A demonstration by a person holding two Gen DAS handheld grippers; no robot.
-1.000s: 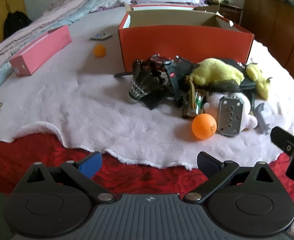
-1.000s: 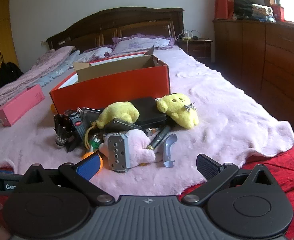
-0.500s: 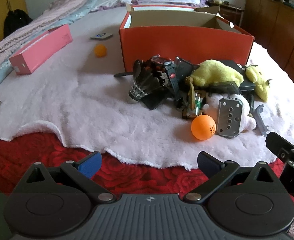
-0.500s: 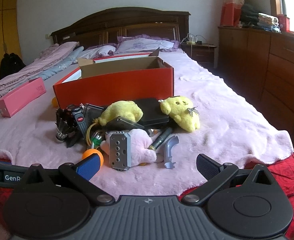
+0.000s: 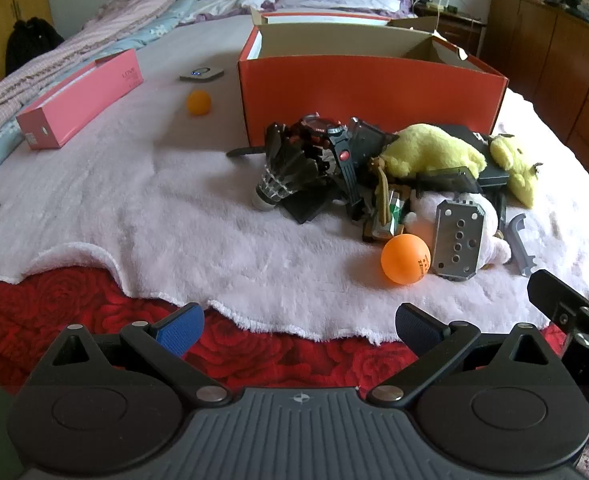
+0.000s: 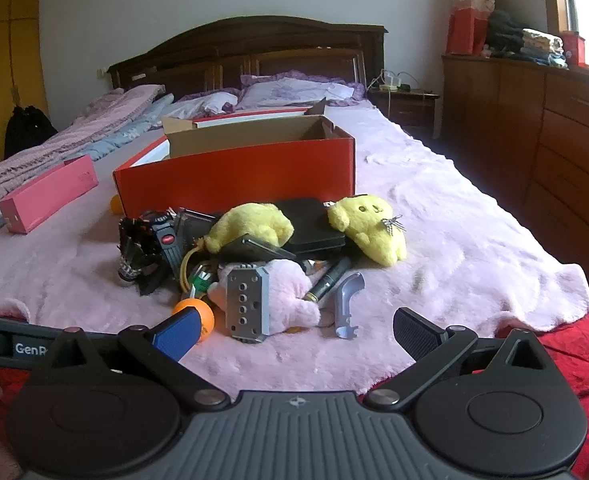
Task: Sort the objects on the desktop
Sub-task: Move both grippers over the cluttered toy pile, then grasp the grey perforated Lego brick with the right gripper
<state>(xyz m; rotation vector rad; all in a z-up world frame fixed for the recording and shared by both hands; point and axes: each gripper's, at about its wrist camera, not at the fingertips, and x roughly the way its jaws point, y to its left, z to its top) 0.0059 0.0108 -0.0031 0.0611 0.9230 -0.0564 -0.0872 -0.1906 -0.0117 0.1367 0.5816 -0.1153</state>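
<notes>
From the left wrist, the left gripper point(image 5: 299, 325), spread and empty, has edged nearer the heap led by the orange ball point(image 5: 405, 259) before the red box point(image 5: 370, 98), while from the right wrist the right gripper point(image 6: 295, 330), spread and empty, has dropped toward the pink plush point(image 6: 286, 292), so sorting looks barely begun.

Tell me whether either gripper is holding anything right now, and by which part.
Nothing is held. The left gripper and right gripper are both open and empty, short of the pile by the orange box.
</notes>
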